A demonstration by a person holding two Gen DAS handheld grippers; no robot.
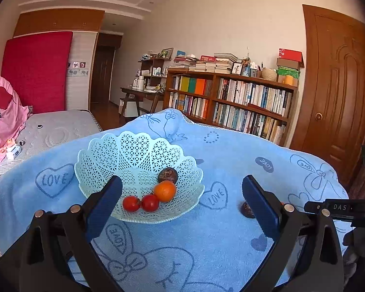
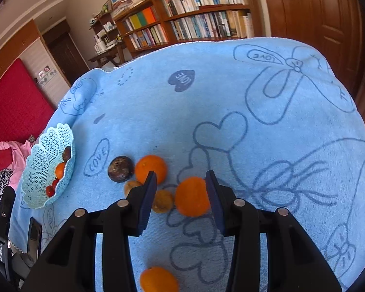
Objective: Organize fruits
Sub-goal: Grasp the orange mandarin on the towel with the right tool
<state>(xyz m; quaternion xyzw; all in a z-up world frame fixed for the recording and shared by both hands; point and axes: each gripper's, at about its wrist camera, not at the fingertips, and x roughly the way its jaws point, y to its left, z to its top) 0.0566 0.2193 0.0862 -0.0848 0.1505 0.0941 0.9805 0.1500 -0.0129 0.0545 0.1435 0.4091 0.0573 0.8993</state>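
In the left wrist view, a pale green lattice basket [image 1: 133,150] stands on the blue towel. It holds two red tomatoes [image 1: 131,203], an orange [image 1: 165,190] and a dark round fruit [image 1: 168,175]. My left gripper [image 1: 182,181] hovers open in front of it, holding nothing. My right gripper [image 2: 180,174] is open, its fingers either side of an orange [image 2: 192,196] on the towel; the fruit sits close against the right pad [image 2: 214,199]. Beside it lie another orange [image 2: 150,169], a dark fruit [image 2: 120,168] and two small brownish fruits [image 2: 161,200]. A third orange [image 2: 158,279] lies under the gripper.
The blue towel [image 2: 255,97] with "LOVE" hearts covers the whole work surface, and its far edge drops off. The basket [image 2: 48,165] is at the left in the right wrist view. A bookcase [image 1: 231,97] and a wooden door [image 1: 335,85] stand behind, a bed [image 1: 48,126] to the left.
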